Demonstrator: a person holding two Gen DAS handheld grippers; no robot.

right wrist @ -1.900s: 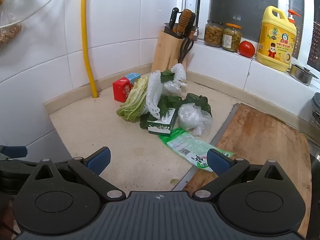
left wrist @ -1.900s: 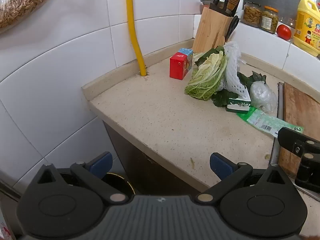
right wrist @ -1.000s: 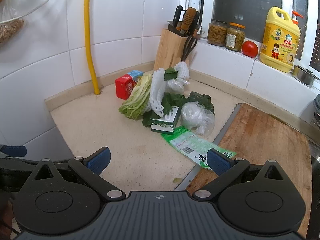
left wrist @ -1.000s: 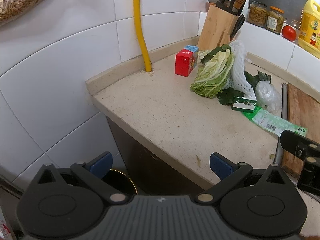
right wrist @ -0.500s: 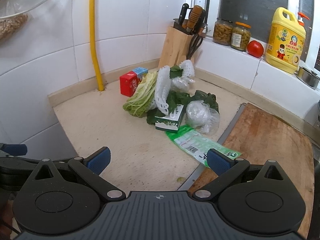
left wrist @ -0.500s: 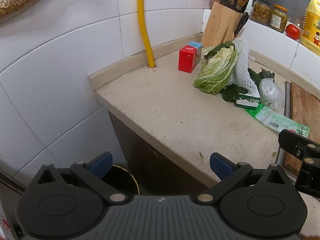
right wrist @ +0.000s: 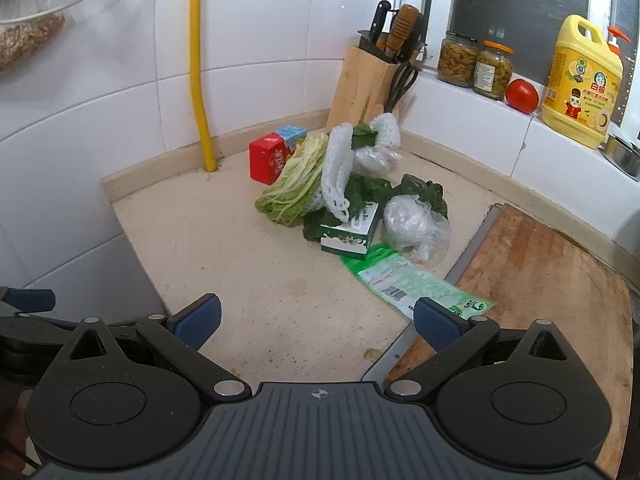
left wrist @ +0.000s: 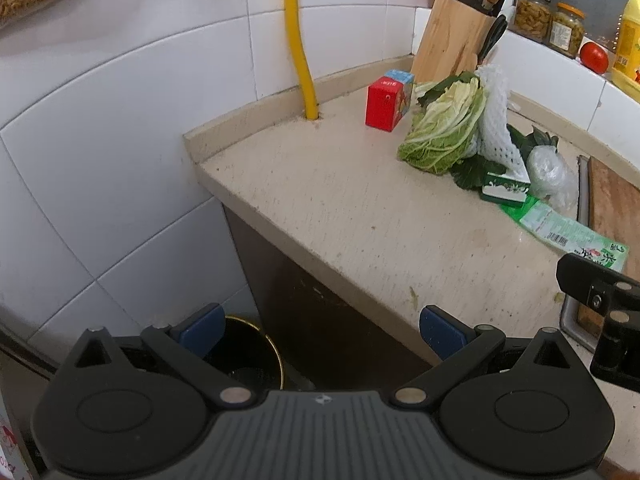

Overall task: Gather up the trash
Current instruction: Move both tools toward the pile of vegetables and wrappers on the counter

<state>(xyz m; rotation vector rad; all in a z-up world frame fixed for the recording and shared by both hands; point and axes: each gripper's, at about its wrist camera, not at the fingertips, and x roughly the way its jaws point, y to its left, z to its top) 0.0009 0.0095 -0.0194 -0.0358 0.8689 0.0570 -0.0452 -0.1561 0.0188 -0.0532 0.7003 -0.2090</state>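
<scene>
Barcoded green wrapper (text illegible)

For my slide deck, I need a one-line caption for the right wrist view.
Open right gripper faces a countertop pile: cabbage, foam netting, green-and-white box, green wrapper.

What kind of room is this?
A home kitchen, most likely: a wooden knife block stands in the tiled corner, a worn cutting board lies on the counter, and jars line the window sill.
</scene>
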